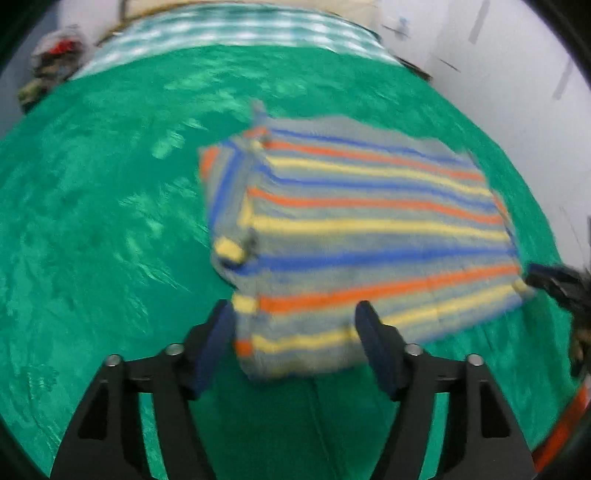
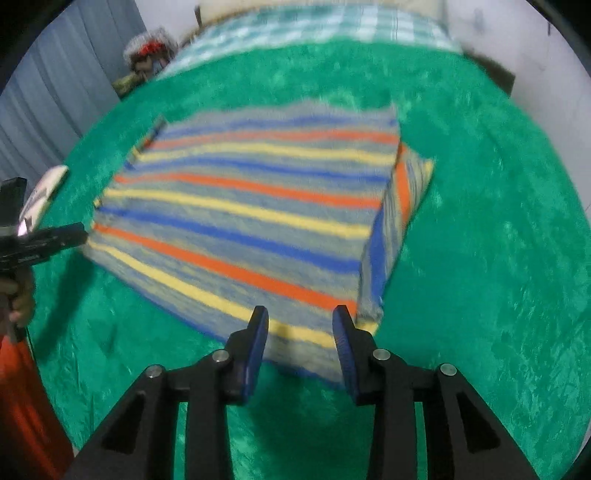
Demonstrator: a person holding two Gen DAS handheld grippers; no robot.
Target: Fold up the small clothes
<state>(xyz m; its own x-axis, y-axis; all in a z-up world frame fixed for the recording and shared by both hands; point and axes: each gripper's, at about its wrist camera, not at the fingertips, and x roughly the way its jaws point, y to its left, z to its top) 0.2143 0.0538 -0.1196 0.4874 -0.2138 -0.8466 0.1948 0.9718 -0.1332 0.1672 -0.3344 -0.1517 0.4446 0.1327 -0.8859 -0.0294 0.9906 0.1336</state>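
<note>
Left wrist: striped garment (image 1: pixel 354 229) amid open green blanket (image 1: pixel 110 221)

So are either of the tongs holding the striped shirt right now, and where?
Neither. Both the left tongs and the right tongs stand open over the near edge of the striped shirt, which lies flat on the green blanket.

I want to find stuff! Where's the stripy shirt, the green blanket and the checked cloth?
stripy shirt (image 1: pixel 369 236): left wrist view, on a yellow stripe mid-body.
green blanket (image 2: pixel 498 258): right wrist view, bare patch right of the shirt.
checked cloth (image 1: pixel 236 29): left wrist view, its middle, at the far end.
</note>
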